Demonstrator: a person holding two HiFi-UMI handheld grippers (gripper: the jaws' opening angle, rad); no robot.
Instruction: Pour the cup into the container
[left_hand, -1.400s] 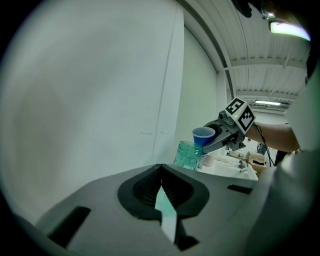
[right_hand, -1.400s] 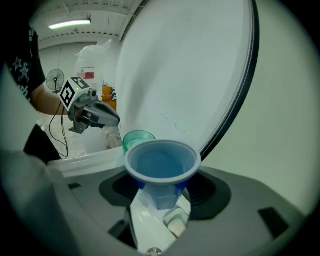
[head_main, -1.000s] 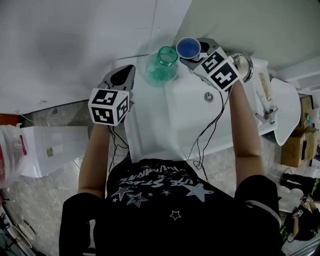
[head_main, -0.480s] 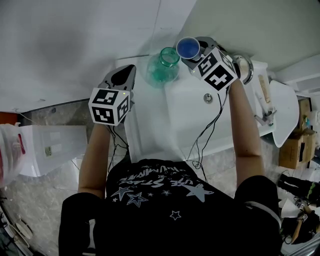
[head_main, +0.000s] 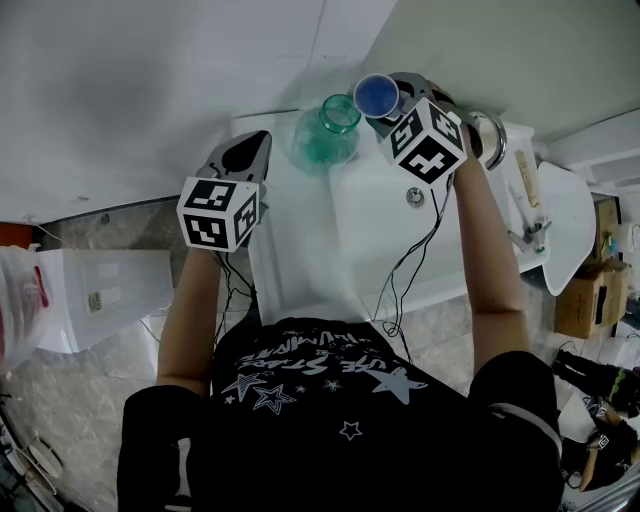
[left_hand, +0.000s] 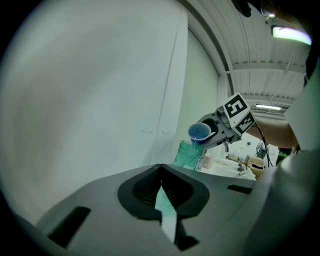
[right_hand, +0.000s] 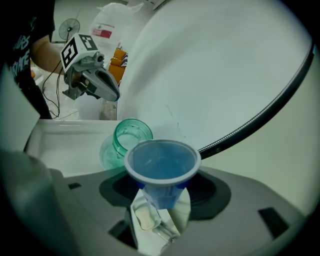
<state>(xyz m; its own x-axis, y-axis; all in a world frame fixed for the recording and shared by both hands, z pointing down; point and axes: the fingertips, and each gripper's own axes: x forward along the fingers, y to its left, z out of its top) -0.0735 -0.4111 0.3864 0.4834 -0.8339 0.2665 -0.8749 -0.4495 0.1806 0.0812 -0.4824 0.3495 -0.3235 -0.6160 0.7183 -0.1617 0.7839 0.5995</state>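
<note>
Over white counter (head_main: 300, 235), right gripper (right_hand: 161, 200) clasps blue cup (right_hand: 161, 162) above green jar (right_hand: 127, 140); left gripper's (left_hand: 160, 172) fingers (left_hand: 142, 190) closed, empty.

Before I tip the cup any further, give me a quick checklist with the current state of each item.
1. Grip on the cup: ok. The right gripper is closed on the lower part of the blue cup.
2. Cup lip over the jar mouth: ok in the left gripper view; the green jar sits just below it.
3. Jar upright and uncapped on the white counter: ok.
4. Clearance of the left gripper: ok. It is shut, empty and apart from the jar.
5. Jar steadied: not ok, nothing holds it.
6. Liquid in the cup: cannot tell.
</note>
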